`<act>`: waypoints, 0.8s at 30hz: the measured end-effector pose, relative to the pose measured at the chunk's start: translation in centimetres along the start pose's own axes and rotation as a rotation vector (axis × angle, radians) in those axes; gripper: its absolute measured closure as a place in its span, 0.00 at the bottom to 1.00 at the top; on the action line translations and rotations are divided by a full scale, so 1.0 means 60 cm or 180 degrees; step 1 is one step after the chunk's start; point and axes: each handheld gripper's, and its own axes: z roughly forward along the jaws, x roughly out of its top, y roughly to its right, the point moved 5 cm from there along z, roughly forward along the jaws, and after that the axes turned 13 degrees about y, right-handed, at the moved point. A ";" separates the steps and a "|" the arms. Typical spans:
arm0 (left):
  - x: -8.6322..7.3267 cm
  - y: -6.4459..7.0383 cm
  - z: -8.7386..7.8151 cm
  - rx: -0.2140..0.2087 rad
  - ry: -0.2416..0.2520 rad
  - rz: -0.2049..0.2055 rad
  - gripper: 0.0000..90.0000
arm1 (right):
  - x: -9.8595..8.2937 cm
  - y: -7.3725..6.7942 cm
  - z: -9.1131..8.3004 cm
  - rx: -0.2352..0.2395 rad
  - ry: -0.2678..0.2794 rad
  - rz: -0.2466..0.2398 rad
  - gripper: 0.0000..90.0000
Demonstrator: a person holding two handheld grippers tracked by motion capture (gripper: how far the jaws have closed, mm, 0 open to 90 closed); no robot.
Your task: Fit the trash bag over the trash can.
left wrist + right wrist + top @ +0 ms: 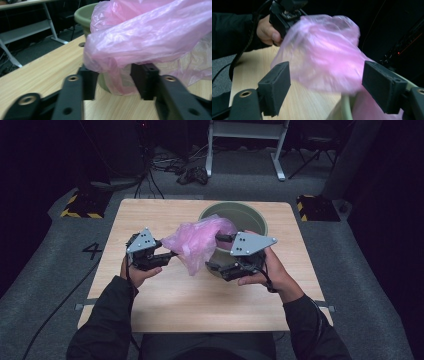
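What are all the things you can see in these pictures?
Plastic bag: one, pink and see-through, draped over the near rim of the bin, between the two grippers.
Bin: one, green, round, on the far part of the table.
Table: one, light wood, in the middle of the grey floor.
Frame: one, white metal, on the floor beyond the table.
Striped blocks: two, black and yellow, on the floor by the table's far corners.
Left gripper: one, black with a grey plate, jaws apart at the bag's edge.
Right gripper: one, black with a grey plate, jaws wide open by the bag.
Hands: two, in dark sleeves.
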 end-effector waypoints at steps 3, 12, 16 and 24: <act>0.009 0.014 0.007 0.0033 -0.0008 0.0086 0.82 | 0.005 -0.008 0.008 0.0032 0.0020 -0.0003 0.23; 0.021 0.051 0.021 0.0007 -0.0014 0.0268 0.95 | -0.008 -0.032 0.018 0.0043 -0.0047 0.0115 0.25; 0.025 0.070 0.024 -0.0077 0.0009 0.0314 0.97 | -0.020 -0.032 0.014 -0.0062 -0.0108 0.0172 0.60; 0.021 0.075 0.021 -0.0133 -0.0009 0.0303 0.97 | -0.040 -0.011 -0.043 -0.0418 -0.0110 0.0333 0.96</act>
